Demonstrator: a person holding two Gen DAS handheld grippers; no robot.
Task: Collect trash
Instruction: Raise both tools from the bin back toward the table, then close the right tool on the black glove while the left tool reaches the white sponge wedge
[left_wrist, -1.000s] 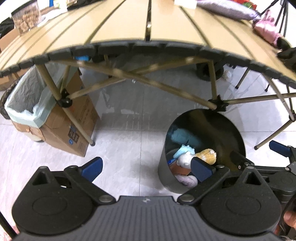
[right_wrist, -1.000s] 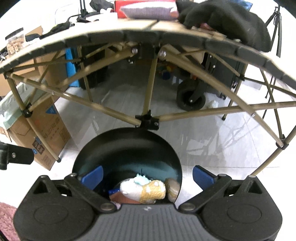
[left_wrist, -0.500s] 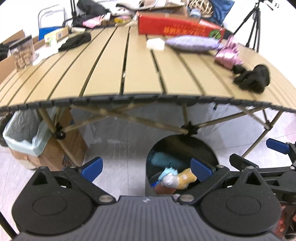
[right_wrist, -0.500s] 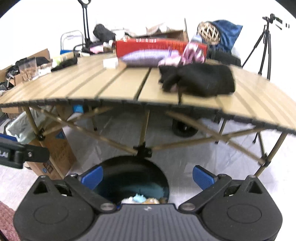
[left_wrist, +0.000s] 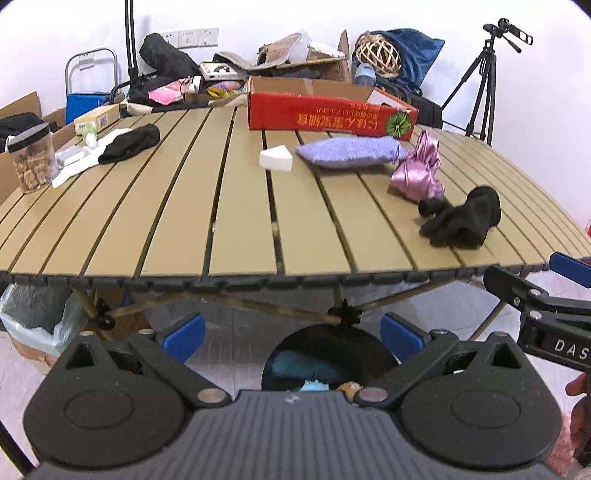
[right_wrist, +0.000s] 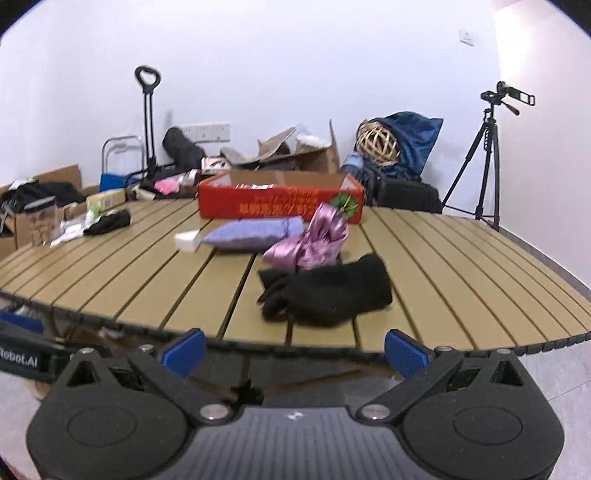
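Note:
My left gripper (left_wrist: 291, 338) is open and empty, in front of the slatted table (left_wrist: 177, 229), above a round black bin (left_wrist: 328, 356) holding soft toys. My right gripper (right_wrist: 293, 350) is open and empty at the table's near edge; it also shows in the left wrist view (left_wrist: 543, 295). On the table lie a black glove (right_wrist: 328, 291) (left_wrist: 461, 221), a pink satin bundle (right_wrist: 314, 243) (left_wrist: 419, 175), a purple pouch (right_wrist: 255, 232) (left_wrist: 351, 151), a white wedge (left_wrist: 276, 158) and another black cloth (left_wrist: 129, 142).
A red cardboard box (left_wrist: 328, 114) stands at the table's back. A jar of snacks (left_wrist: 31, 162) is at the left edge. A lined cardboard box (left_wrist: 37, 325) sits under the table's left. A tripod (right_wrist: 487, 155) stands at the right, clutter along the wall.
Both grippers have risen from under the table to above its edge. The bin has dropped low in both views and the tabletop items have come into sight.

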